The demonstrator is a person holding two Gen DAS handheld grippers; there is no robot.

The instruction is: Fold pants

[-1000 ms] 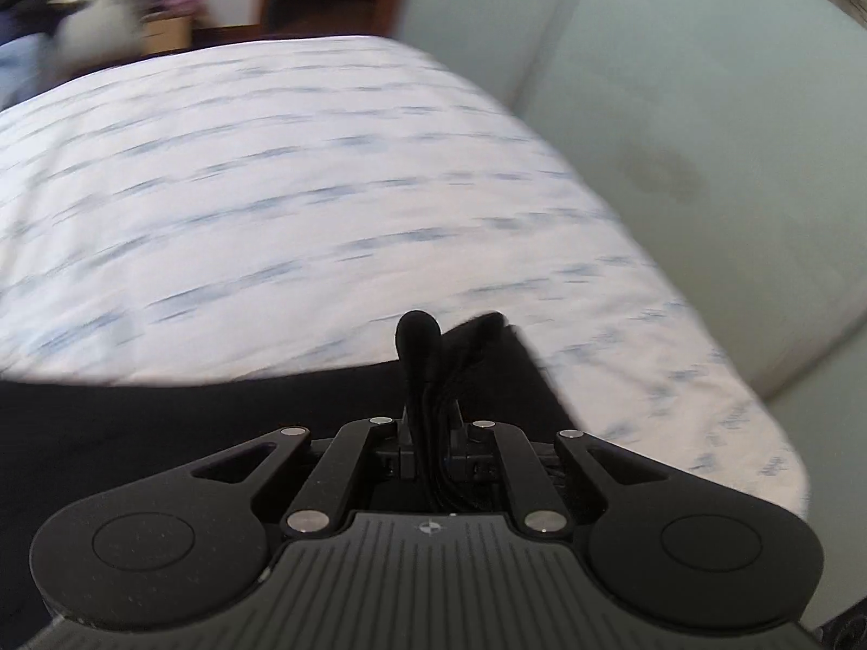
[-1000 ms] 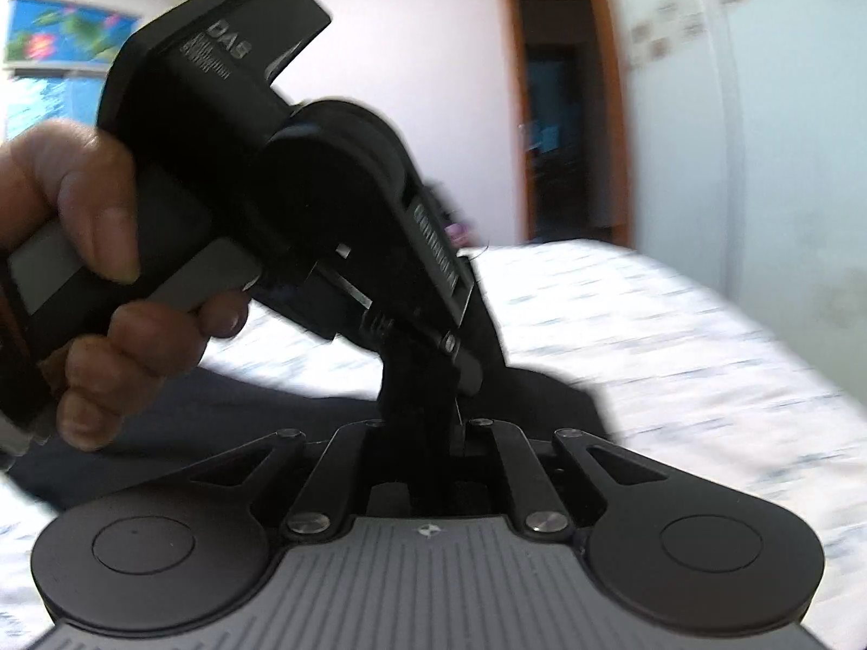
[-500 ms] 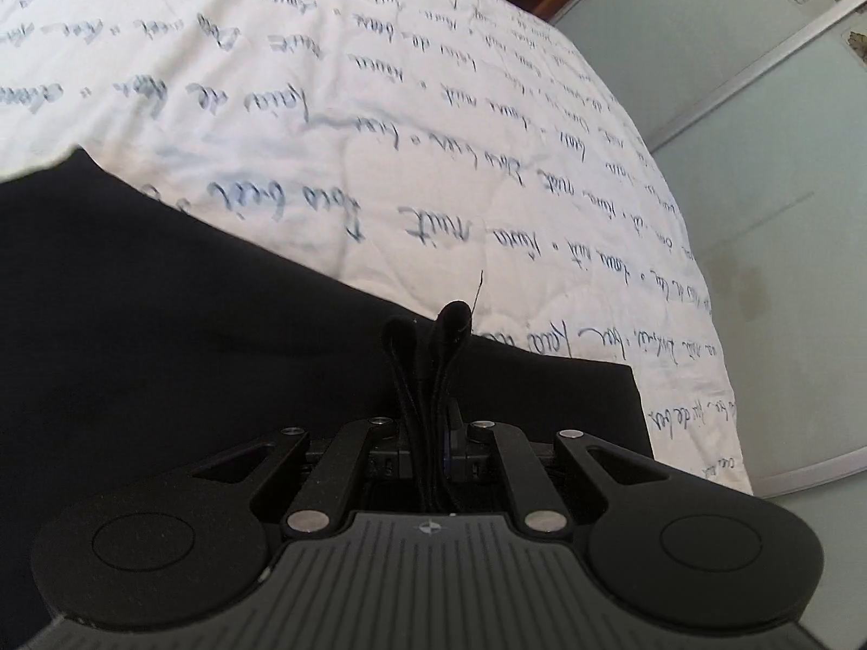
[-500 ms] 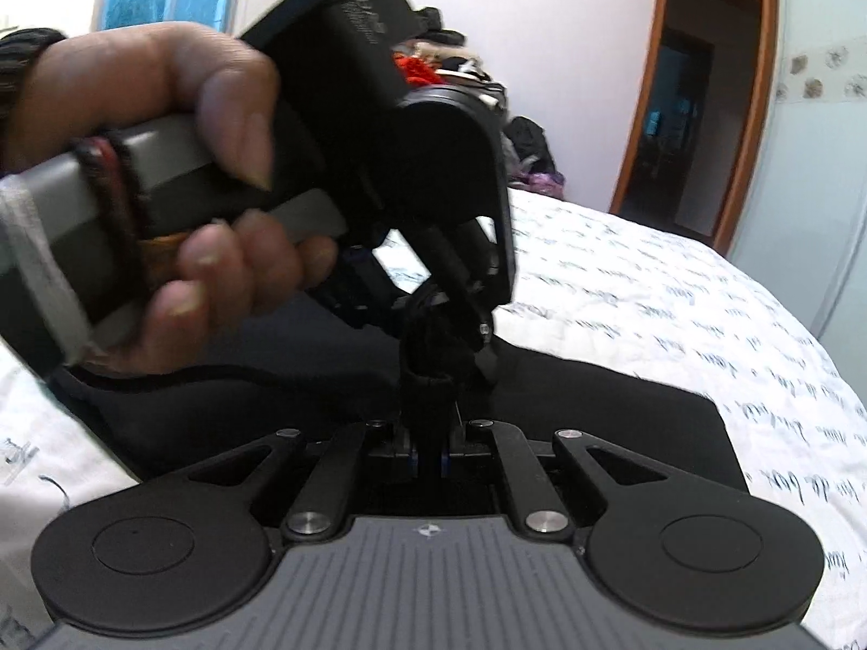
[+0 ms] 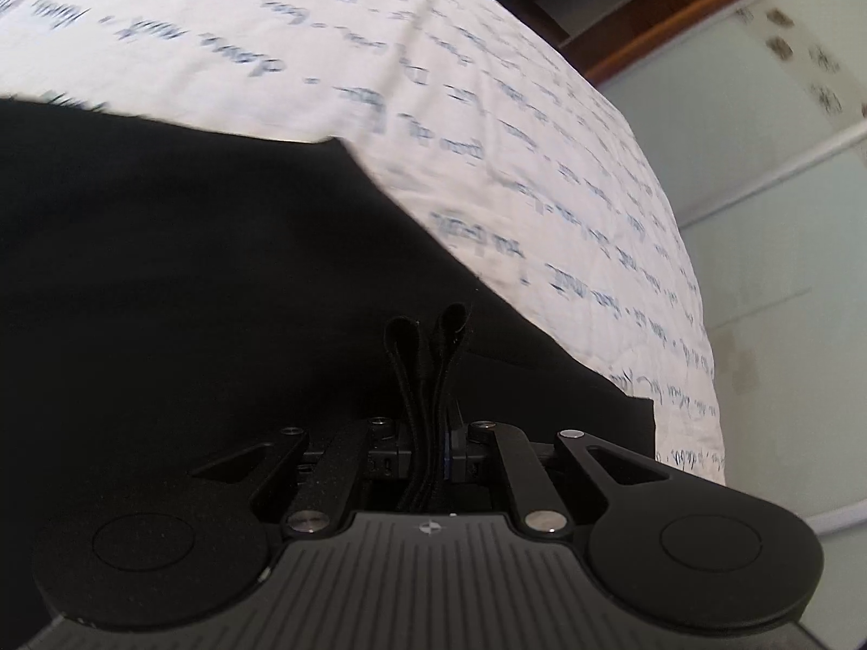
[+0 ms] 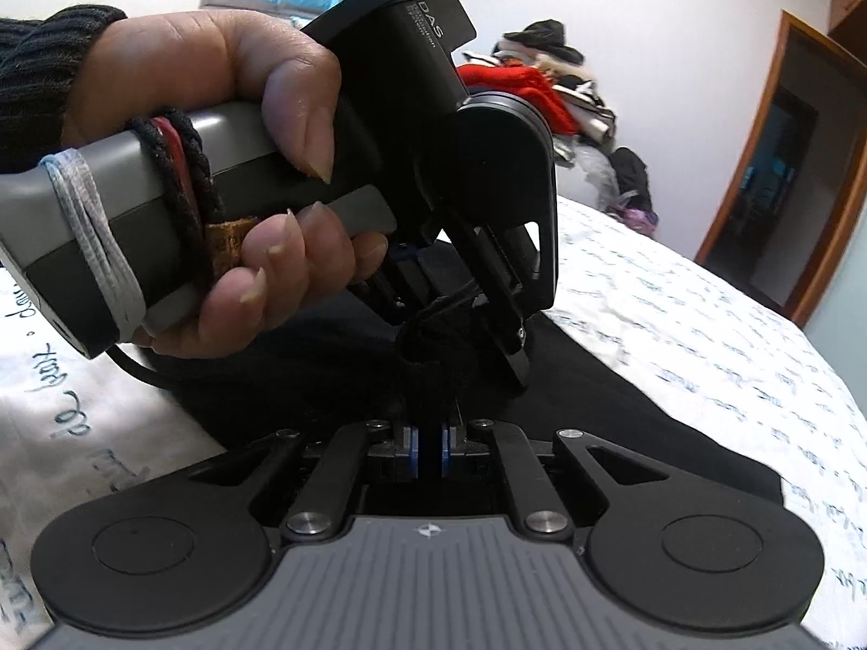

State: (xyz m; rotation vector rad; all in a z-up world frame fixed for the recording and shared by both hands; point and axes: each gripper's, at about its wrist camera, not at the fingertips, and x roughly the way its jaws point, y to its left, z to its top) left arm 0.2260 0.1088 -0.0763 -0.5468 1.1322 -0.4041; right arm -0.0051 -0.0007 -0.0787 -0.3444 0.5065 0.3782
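1. Left gripper (image 5: 428,449): jaws clamped on bunched folds of the black pants (image 5: 189,271); the fingertips are buried in the cloth.
2. Right gripper (image 6: 428,447): jaws nearly together, pinching a dark wad of the same pants; its fingertips are hidden too.
3. The pants lie spread on the bed (image 5: 487,108), cut off at the left edge of the left view.
4. A hand (image 6: 227,151) in a dark sleeve grips the left gripper's handle, blocking the cloth behind it.
5. Far back, a clothes pile (image 6: 542,81) and a doorway (image 6: 785,173); the bed's printed writing is blurred.
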